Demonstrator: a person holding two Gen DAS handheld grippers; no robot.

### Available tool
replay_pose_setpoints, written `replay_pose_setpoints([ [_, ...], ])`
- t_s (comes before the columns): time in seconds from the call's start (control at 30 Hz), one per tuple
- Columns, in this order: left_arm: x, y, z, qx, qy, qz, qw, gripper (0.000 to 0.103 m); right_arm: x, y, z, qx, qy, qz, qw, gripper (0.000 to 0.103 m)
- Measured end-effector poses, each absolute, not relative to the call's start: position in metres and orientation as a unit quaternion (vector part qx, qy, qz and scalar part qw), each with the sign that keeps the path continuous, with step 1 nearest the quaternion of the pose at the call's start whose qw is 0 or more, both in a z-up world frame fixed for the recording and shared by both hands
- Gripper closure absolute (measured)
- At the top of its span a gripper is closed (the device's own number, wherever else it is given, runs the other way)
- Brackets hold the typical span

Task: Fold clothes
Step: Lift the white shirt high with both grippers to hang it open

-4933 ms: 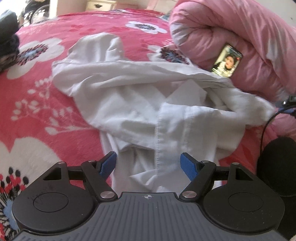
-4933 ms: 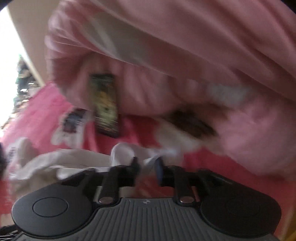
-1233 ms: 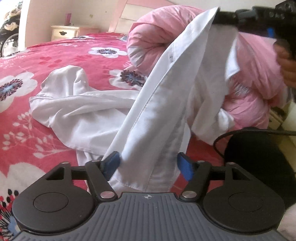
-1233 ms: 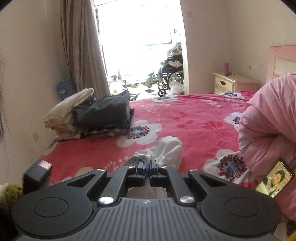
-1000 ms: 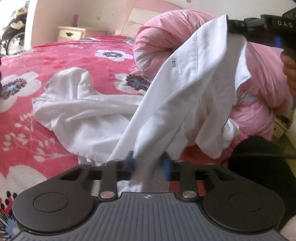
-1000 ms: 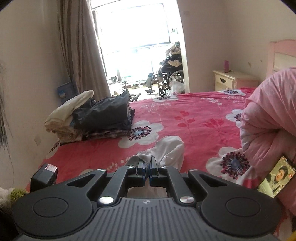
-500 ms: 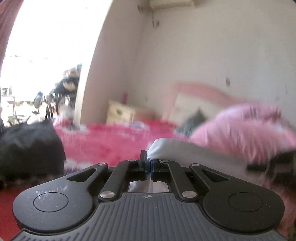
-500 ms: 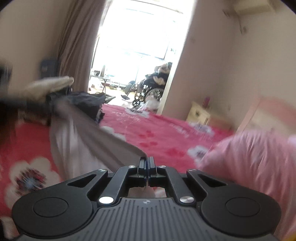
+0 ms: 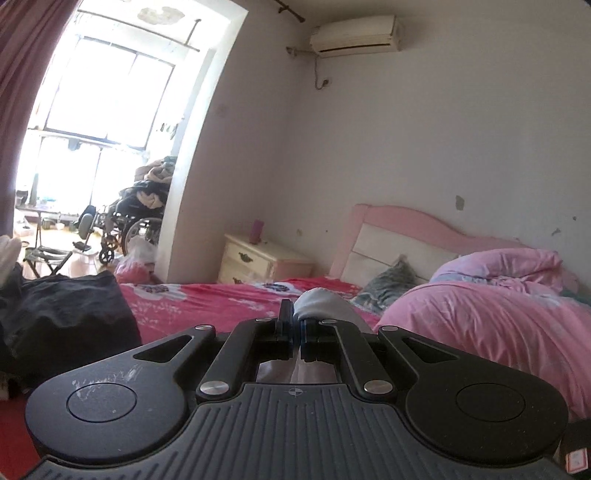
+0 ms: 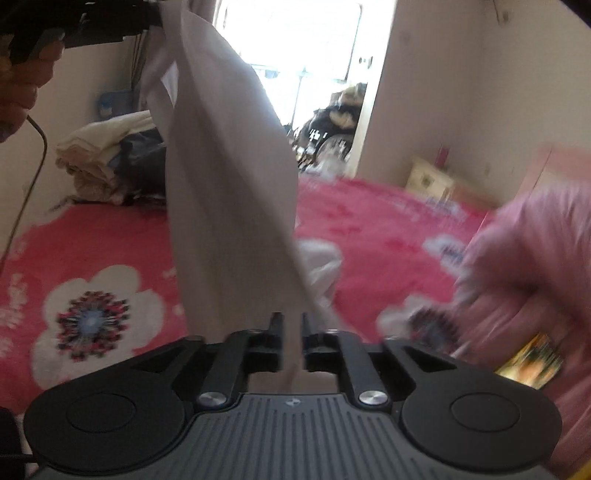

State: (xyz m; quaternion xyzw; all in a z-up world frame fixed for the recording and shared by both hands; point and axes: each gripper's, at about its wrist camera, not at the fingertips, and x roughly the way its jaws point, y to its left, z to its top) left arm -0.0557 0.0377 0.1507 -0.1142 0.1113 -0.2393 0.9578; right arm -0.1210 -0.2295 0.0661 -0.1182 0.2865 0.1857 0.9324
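1. Left wrist view: our left claw is clamped on a bunch of the white shirt, held up above the bed. The cloth humps over the fingertips.
2. Right wrist view: our right claw is opening; the shirt runs between the jaws, which no longer look to press it. It hangs taut from the left claw, top left.
3. Judgement: we are mid-regrasp, spreading the shirt before folding. Next, the right claw needs a fresh hold on a hem or corner.
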Motion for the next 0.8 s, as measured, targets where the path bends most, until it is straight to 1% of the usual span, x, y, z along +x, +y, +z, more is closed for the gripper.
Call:
replay_pose_setpoints([
  [0.03,-0.054,0.040,0.150,-0.116,0.111,-0.239,0.958,0.101,-0.122,-0.231,0.062,-0.109,0.290,0.190,0.931,0.067],
  [0.07,-0.054,0.043,0.149,-0.118,0.111,-0.239,0.957,0.101,-0.123,-0.232,0.059,-0.108,0.291,0.192,0.931,0.061],
  [0.17,-0.052,0.048,0.147,-0.120,0.108,-0.239,0.958,0.101,-0.117,-0.232,0.050,-0.098,0.293,0.196,0.931,0.055],
  [0.3,-0.054,0.054,0.142,-0.120,0.109,-0.238,0.958,0.101,-0.089,-0.244,0.043,-0.035,0.294,0.192,0.936,0.051],
  [0.33,-0.053,0.056,0.141,-0.119,0.109,-0.239,0.957,0.101,-0.082,-0.245,0.041,-0.031,0.290,0.199,0.936,0.047],
  [0.37,-0.053,0.058,0.140,-0.119,0.110,-0.240,0.957,0.101,-0.075,-0.245,0.039,-0.029,0.285,0.206,0.936,0.041],
  [0.4,-0.053,0.060,0.139,-0.119,0.110,-0.241,0.957,0.101,-0.070,-0.247,0.038,-0.036,0.280,0.216,0.935,0.036],
  [0.43,-0.051,0.062,0.138,-0.118,0.112,-0.242,0.957,0.101,-0.064,-0.248,0.036,-0.042,0.276,0.234,0.931,0.027],
  [0.47,-0.050,0.062,0.137,-0.117,0.113,-0.243,0.956,0.101,-0.058,-0.249,0.035,-0.048,0.272,0.253,0.927,0.022],
  [0.53,-0.047,0.063,0.136,-0.114,0.116,-0.244,0.956,0.101,-0.048,-0.248,0.032,-0.048,0.278,0.279,0.918,0.018],
  [0.63,-0.046,0.063,0.132,-0.113,0.118,-0.247,0.955,0.101,-0.037,-0.243,0.031,-0.056,0.278,0.308,0.908,0.016],
  [0.7,-0.046,0.063,0.129,-0.114,0.118,-0.247,0.955,0.101,-0.032,-0.237,0.031,-0.064,0.279,0.320,0.903,0.018],
  [0.8,-0.045,0.065,0.126,-0.119,0.118,-0.248,0.954,0.101,-0.027,-0.226,0.024,-0.072,0.295,0.332,0.893,0.027],
])
